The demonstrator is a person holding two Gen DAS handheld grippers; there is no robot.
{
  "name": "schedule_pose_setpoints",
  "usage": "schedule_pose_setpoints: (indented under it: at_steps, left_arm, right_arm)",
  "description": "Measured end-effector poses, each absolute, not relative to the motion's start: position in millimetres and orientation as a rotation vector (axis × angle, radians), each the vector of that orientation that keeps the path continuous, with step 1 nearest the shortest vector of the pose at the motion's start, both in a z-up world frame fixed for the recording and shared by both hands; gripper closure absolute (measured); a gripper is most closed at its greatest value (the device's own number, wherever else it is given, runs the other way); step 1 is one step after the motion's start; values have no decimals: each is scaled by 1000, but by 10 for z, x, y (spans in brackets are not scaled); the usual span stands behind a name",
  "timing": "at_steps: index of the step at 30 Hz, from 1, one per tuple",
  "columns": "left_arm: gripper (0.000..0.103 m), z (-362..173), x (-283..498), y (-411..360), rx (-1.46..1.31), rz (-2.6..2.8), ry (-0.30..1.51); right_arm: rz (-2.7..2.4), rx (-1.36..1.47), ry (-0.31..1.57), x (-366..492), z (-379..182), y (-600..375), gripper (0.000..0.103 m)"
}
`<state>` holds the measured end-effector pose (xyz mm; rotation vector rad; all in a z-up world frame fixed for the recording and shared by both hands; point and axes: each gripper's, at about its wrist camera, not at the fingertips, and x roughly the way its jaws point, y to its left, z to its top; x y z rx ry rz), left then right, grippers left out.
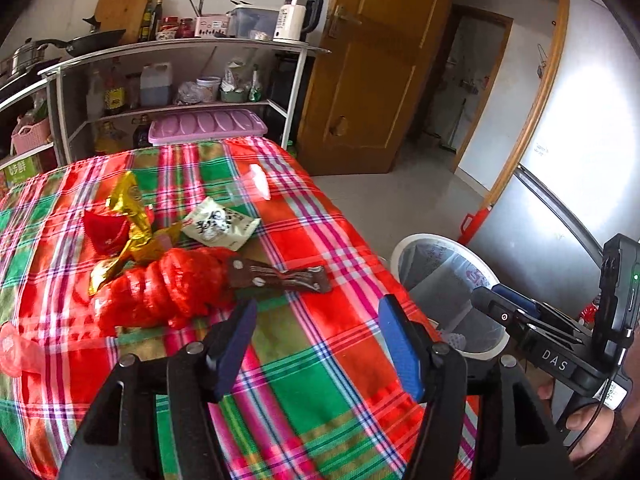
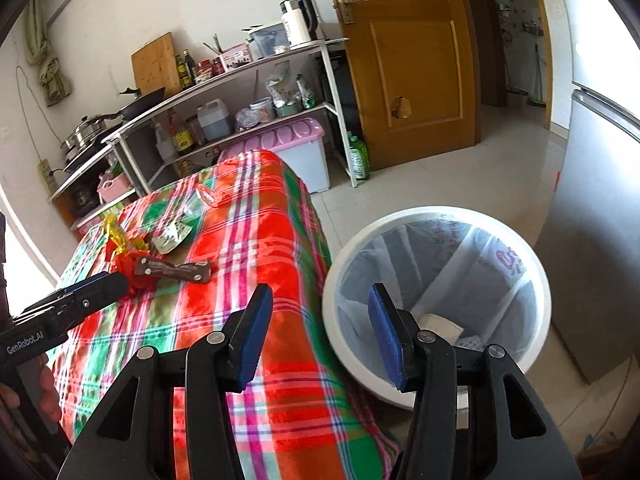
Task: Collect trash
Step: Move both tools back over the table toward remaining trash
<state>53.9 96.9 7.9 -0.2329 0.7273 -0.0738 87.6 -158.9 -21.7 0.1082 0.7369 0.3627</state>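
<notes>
Both grippers hang empty, jaws spread wide. The left gripper (image 1: pixel 318 344) hovers over the plaid tablecloth (image 1: pixel 320 392), with the brown wrapper (image 1: pixel 280 276) just ahead of its fingertips beside a red plastic bag (image 1: pixel 160 292). The right gripper (image 2: pixel 318 334) sits above the table edge, next to the white lined bin (image 2: pixel 436 304).

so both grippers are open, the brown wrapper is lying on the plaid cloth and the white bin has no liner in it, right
Not quite: the white bin does have a liner, a thin translucent bag draped inside it, plain in the right wrist view. The rest holds: the left gripper and right gripper are open, and the brown wrapper lies on the plaid cloth.
</notes>
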Motion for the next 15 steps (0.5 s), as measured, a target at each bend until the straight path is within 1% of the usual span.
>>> schedule_pose_setpoints:
  at_steps: [10, 15]
  left_arm:
    - [31, 28, 235, 1540, -205, 71, 705]
    - [30, 17, 77, 1867, -211, 133, 702]
  right_arm:
    - [511, 17, 745, 914, -244, -895, 52]
    - [586, -54, 758, 969, -298, -532, 52]
